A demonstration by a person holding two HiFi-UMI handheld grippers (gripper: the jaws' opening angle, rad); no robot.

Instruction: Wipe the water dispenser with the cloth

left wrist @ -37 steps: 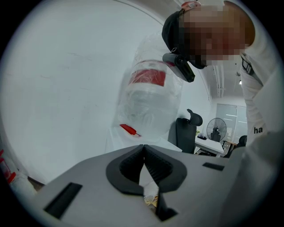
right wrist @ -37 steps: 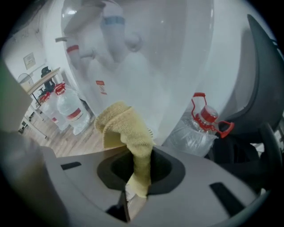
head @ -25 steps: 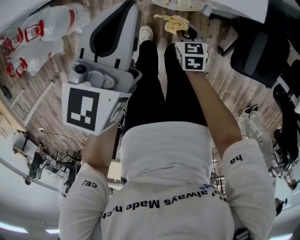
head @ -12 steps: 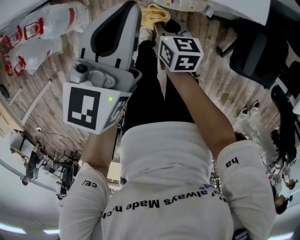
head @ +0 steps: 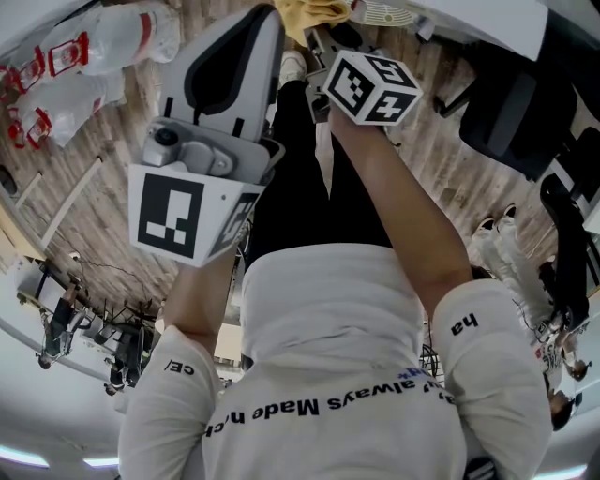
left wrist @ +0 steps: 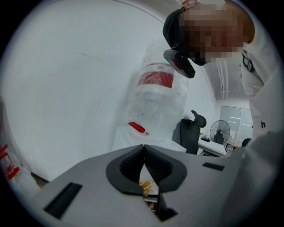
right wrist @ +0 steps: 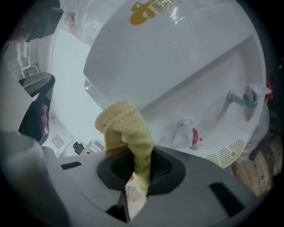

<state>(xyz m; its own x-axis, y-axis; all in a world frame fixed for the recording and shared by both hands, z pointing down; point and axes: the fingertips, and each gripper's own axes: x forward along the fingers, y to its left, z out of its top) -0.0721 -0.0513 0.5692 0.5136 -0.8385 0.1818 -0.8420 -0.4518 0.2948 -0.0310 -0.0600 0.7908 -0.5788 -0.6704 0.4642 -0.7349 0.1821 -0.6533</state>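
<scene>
My right gripper (right wrist: 141, 165) is shut on a yellow cloth (right wrist: 126, 131), which sticks up out of the jaws in a folded bunch. Close ahead of it is the white water dispenser (right wrist: 177, 66), with a red tap (right wrist: 190, 133), a second tap (right wrist: 245, 98) and a drip grille (right wrist: 226, 153). In the head view the right gripper (head: 323, 42) reaches far forward, the cloth (head: 307, 13) at the frame's top beside the dispenser's grille (head: 380, 11). My left gripper (head: 255, 33) is held up on the left. Its jaws (left wrist: 143, 147) are shut with nothing between them.
Plastic-wrapped water bottles (head: 84, 52) lie on the wooden floor at left; one bagged bottle (left wrist: 155, 97) stands before the left gripper. A black office chair (head: 511, 103) is at right. A fan (left wrist: 219, 131) and a desk stand further back.
The right gripper has moved forward and slightly left with the cloth, closer to the dispenser, and its marker cube has tilted. The left gripper has stayed put.
</scene>
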